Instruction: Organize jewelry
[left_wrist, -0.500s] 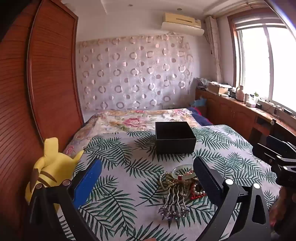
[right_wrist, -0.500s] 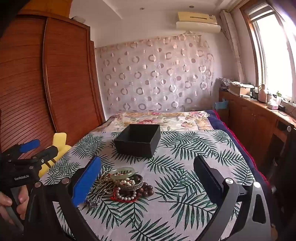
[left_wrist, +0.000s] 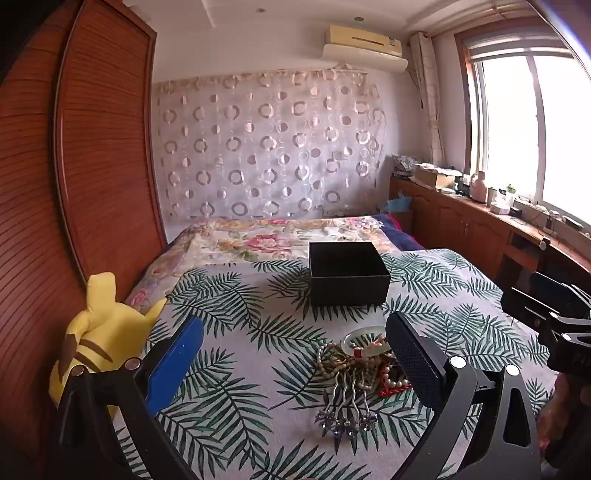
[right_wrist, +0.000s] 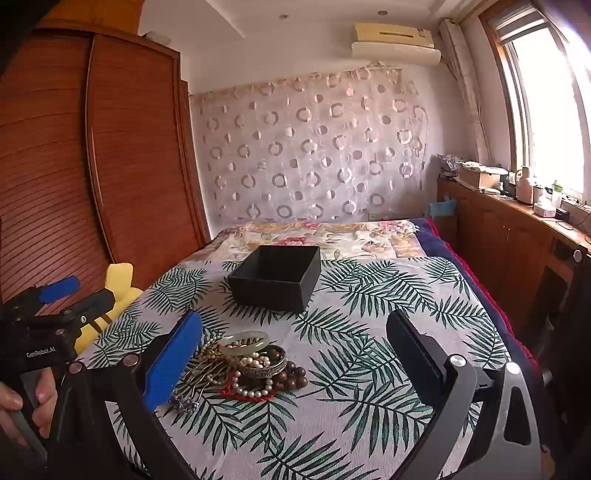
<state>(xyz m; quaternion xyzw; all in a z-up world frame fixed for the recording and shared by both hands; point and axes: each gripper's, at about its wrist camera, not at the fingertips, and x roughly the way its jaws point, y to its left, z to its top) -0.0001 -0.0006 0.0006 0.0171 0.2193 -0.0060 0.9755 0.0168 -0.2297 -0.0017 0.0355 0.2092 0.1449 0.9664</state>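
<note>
Jewelry (left_wrist: 360, 369) lies in a tangled heap on the leaf-print bed cover (left_wrist: 236, 398), low in the left wrist view, between the spread fingers of the left gripper (left_wrist: 295, 354) and close against its right, black finger (left_wrist: 413, 354), which covers the heap's right edge. Both grippers are released, with nothing between their fingers.

To the far left in that view a yellow plush toy (left_wrist: 99, 339) sits at the bed's edge against the wooden wardrobe (left_wrist: 92, 166). The blue finger (left_wrist: 177, 362) rises just right of it. Beyond the heap stands an open black box (left_wrist: 349, 275), apart from the jewelry. The right gripper's body (left_wrist: 554, 317) shows at the right edge, cut off by the frame.

From the right wrist, the left gripper (right_wrist: 55, 299) appears at the far left, a hand (right_wrist: 26, 402) on its handle. The right gripper (right_wrist: 295, 350) hangs over the bed with its blue finger (right_wrist: 173, 358) overlapping the left side of the heap (right_wrist: 247, 365); a pale green bangle (right_wrist: 243, 341), pearls and dark wooden beads can be picked out. The box (right_wrist: 277, 277) sits behind, its inside dark. Hairpins with purple ends (left_wrist: 345, 419) stick out of the heap towards the camera; the finer pieces are too tangled to tell apart.
</note>
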